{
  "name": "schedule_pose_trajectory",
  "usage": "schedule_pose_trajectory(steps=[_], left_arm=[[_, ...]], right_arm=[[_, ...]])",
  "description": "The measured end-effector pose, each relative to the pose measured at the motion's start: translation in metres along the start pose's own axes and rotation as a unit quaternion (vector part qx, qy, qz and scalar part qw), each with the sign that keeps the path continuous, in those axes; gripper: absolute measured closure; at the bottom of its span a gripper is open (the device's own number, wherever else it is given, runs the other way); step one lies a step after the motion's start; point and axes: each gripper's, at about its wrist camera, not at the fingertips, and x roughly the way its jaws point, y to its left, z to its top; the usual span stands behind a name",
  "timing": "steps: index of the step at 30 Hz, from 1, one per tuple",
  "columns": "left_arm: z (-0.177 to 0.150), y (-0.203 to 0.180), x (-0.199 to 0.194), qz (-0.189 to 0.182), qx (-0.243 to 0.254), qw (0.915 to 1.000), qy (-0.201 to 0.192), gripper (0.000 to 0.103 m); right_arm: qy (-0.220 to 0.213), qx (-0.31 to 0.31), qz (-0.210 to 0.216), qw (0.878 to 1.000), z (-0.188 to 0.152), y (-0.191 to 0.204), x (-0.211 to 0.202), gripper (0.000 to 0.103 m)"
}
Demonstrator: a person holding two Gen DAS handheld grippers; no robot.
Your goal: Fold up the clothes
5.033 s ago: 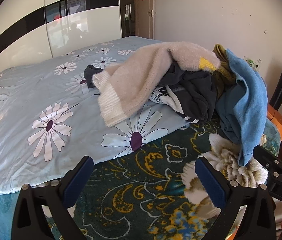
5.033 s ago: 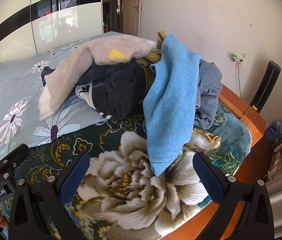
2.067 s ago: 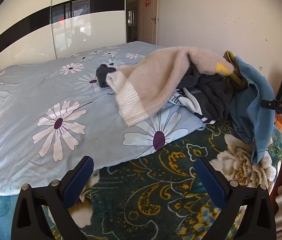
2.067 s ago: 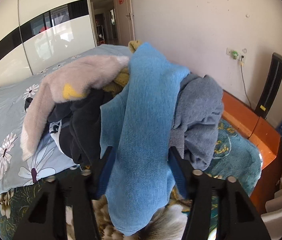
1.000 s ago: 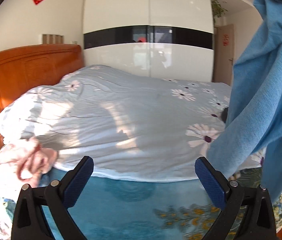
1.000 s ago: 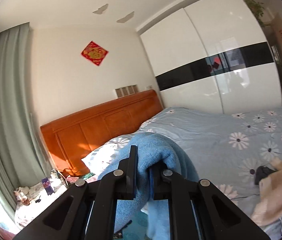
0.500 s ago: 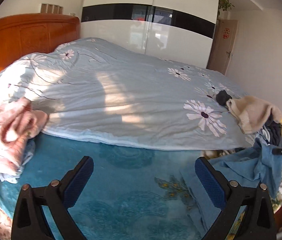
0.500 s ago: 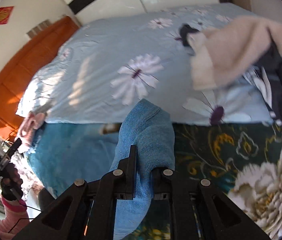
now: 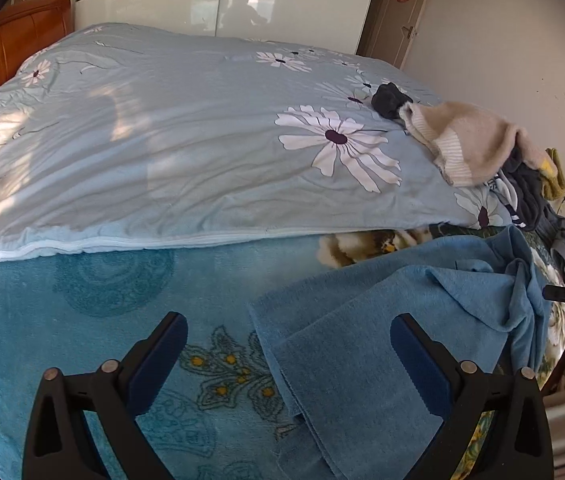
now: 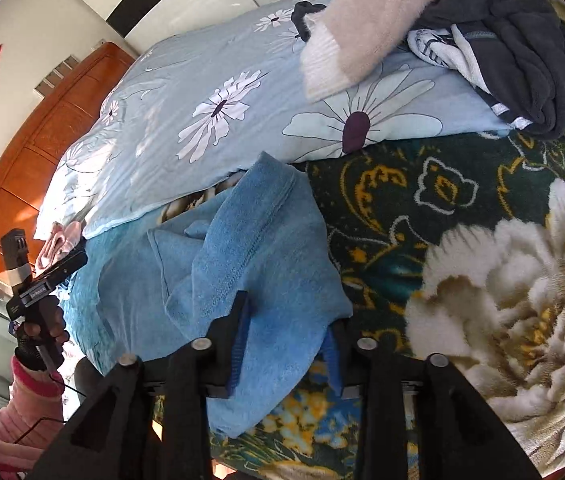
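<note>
Right wrist view shows the right gripper (image 10: 286,344) with jaws clamped on the rumpled blue garment (image 10: 242,264) lying on the bed's blanket (image 10: 422,200), so the left gripper (image 9: 288,354), jaws apart above it, should probably pinch an opposite edge to spread it flat.

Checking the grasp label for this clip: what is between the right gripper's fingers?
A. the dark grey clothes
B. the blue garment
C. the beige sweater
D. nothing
B: the right gripper has blue garment fabric bunched between its fingers, while the beige sweater lies apart on the pile.
</note>
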Motion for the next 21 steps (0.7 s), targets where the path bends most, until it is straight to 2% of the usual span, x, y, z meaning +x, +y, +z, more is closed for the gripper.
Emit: schedule_pose_trajectory(steps=[2,5,8,10,12,13,15,19,21], left_arm=[[-0.004,0.000,0.006,-0.001,0.000,1.0000,0.006,0.000],[-0.009,-0.001,0.009,-0.005,0.000,0.9999,0.009,0.001],[-0.010,-0.006,0.010,-0.013,0.004,0.9999,0.007,0.003],[-0.011,-0.011,0.010,-0.016,0.009,0.9998,0.005,0.015],[-0.013,-0.015,0.012,-0.020,0.011,0.9997,0.011,0.042],[-0.013,-0.017,0.014,-0.021,0.010,0.9996,0.017,0.048],[-0.016,-0.016,0.018,-0.024,-0.003,0.9993,0.028,0.070],[-0.024,-0.021,0.008,-0.072,-0.016,0.9968,0.032,0.084],[-0.027,-0.026,0.001,-0.101,-0.016,0.9943,0.031,0.095]], right_arm=[[-0.010,0.005,-0.001,1.000,-0.005,-0.007,-0.007,0.056],[-0.040,0.024,-0.016,0.999,-0.012,-0.016,-0.022,0.045],[-0.067,0.040,-0.025,0.997,-0.018,-0.020,-0.035,0.043],[-0.073,0.025,-0.026,0.997,-0.023,-0.010,-0.035,0.043],[-0.076,0.007,-0.024,0.997,-0.028,0.004,-0.033,0.043],[-0.078,-0.001,-0.020,0.997,-0.029,0.011,-0.031,0.043],[-0.081,-0.014,-0.014,0.997,-0.030,0.024,-0.028,0.043],[-0.084,-0.041,-0.019,0.995,-0.031,0.048,-0.019,0.043],[-0.078,-0.044,-0.039,0.995,-0.034,0.049,-0.014,0.043]])
